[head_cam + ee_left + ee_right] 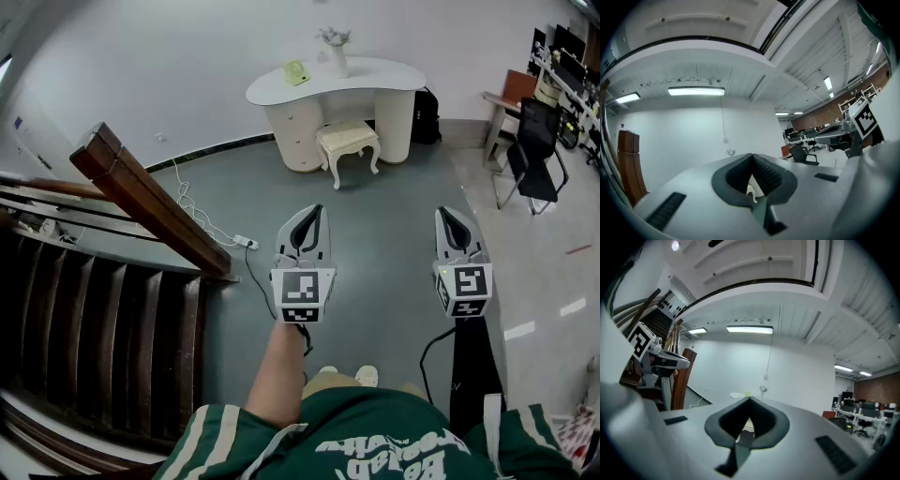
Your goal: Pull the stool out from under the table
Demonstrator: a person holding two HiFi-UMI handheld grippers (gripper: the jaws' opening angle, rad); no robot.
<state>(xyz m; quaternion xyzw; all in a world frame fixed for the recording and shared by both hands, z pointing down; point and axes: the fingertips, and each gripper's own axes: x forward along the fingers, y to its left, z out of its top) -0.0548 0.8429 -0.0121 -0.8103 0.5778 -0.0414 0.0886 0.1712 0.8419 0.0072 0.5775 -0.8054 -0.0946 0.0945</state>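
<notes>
Where the head view looks down over a grey floor (394, 244), the following items stand.

Item 1, left gripper (316, 210): held level at centre frame, pointing toward the top of the frame. Its own view shows the two ribbed black pads meeting at their tips; jaws closed, nothing between them. A bare forearm (279, 370) runs up to it from the lower edge.

Item 2, right gripper (443, 213): beside the left one, to its right, parallel and level. Jaws likewise pressed together at the tips, empty. A black cable (427, 361) hangs below it.

Item 3, stool (349, 142): cream, cushioned, carved legs. It stands at upper centre, in the gap between the table's two pedestals, its rear tucked under the top and its front legs out on the floor. Well apart from both grippers.

Item 4, table (375, 73): white, curved top, against the far wall. On it a vase (336, 54) with flowers and a small green object (296, 72).

Item 5, black bag (425, 115): on the floor, just beside the table's right pedestal.

Item 6, wooden handrail (150, 199): left of frame, slanting, above dark stairs (103, 319).

Item 7, white power strip (246, 243): on the floor near the handrail's foot, cord trailing.

Item 8, black office chair (536, 150): upper right, by desks.
</notes>
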